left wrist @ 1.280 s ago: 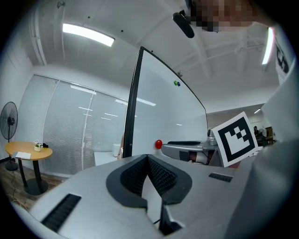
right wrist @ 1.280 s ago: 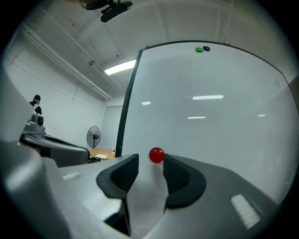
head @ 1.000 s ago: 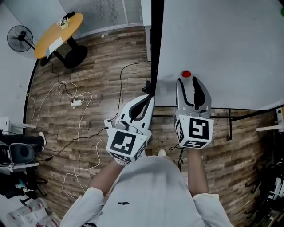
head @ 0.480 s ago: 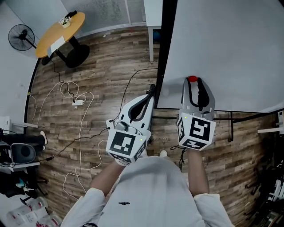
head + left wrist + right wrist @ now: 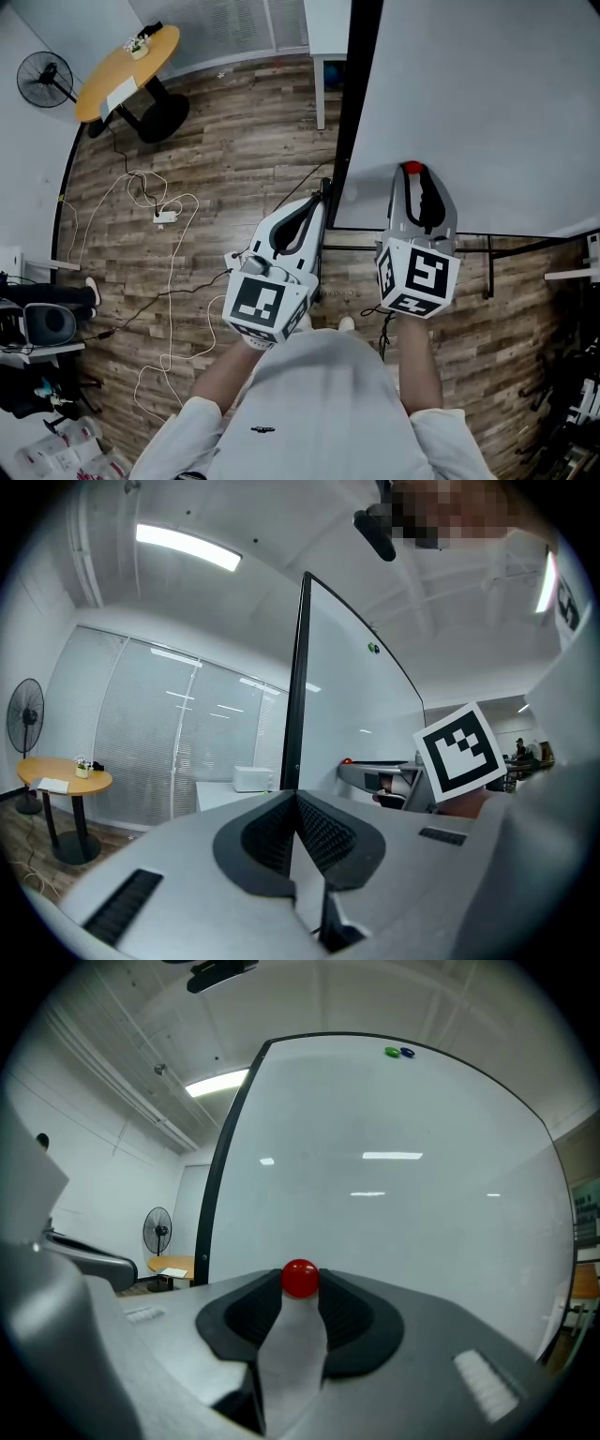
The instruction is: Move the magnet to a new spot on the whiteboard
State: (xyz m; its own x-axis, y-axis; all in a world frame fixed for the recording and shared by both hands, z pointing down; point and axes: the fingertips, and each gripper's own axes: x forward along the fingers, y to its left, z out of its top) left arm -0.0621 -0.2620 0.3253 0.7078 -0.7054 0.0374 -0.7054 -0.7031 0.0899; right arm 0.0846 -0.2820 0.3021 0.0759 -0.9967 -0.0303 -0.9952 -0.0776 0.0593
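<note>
A small red magnet [image 5: 411,168] sticks to the whiteboard [image 5: 487,94] near its lower left corner. My right gripper [image 5: 413,174] is up against the board with its jaws closing on the magnet. In the right gripper view the red magnet [image 5: 300,1279] fills the gap at the tips of my right gripper [image 5: 300,1285], touching both pads. My left gripper [image 5: 320,200] hangs just left of the board's black edge, shut and empty. In the left gripper view the tips of my left gripper [image 5: 296,797] meet in front of that edge.
Green and blue magnets [image 5: 398,1052] sit high on the whiteboard [image 5: 394,1194]. A round yellow table [image 5: 122,61] and a fan [image 5: 42,80] stand at the far left on the wooden floor. Cables [image 5: 159,216] trail across it. The board's stand [image 5: 487,258] is below my right gripper.
My right gripper has moved forward to the board until the red magnet sits between its tips, and its jaws have narrowed onto it. The left gripper has hardly moved.
</note>
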